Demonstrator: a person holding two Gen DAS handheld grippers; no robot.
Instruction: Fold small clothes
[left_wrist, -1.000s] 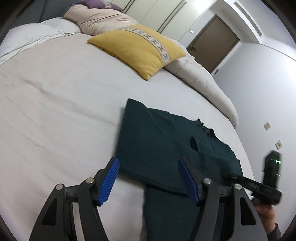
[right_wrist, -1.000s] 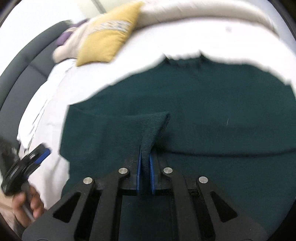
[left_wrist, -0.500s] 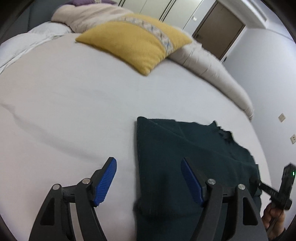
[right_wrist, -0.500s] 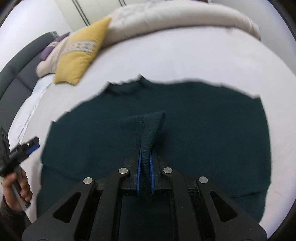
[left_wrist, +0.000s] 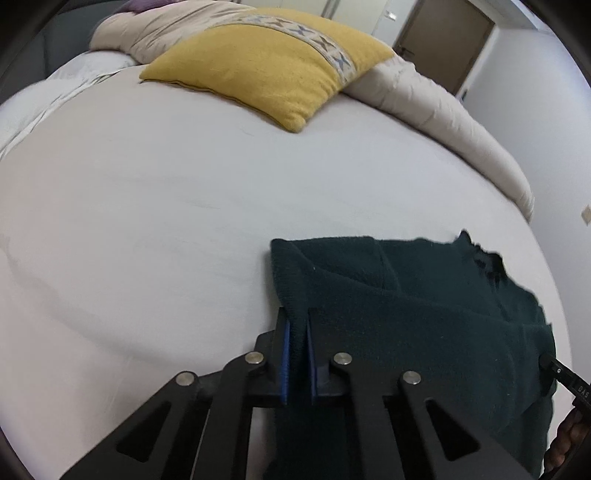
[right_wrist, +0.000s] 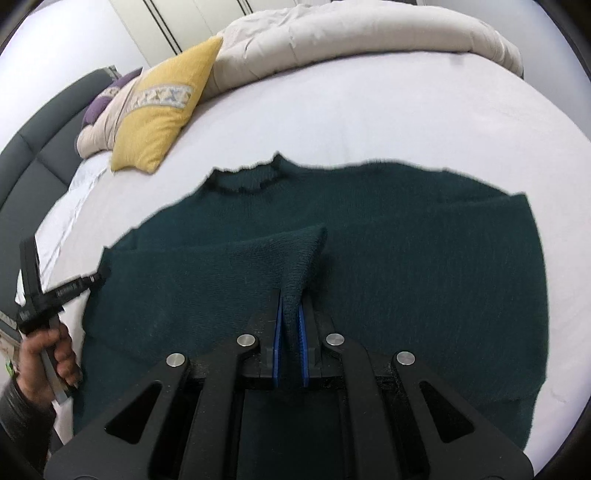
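A dark green knit sweater lies spread on the white bed sheet, neck hole toward the pillows. My right gripper is shut on a fold of the sweater near its middle and lifts it into a peak. My left gripper is shut on the sweater's left edge. The left gripper also shows at the left of the right wrist view, at the sweater's side edge.
A yellow pillow and a rolled beige duvet lie at the far side of the bed. A dark grey headboard is at the left. A brown door and white wall stand beyond.
My left gripper moved to the sweater's edge and closed on it; it was open before. My right gripper stayed shut on its fold and drew back, showing more of the sweater.
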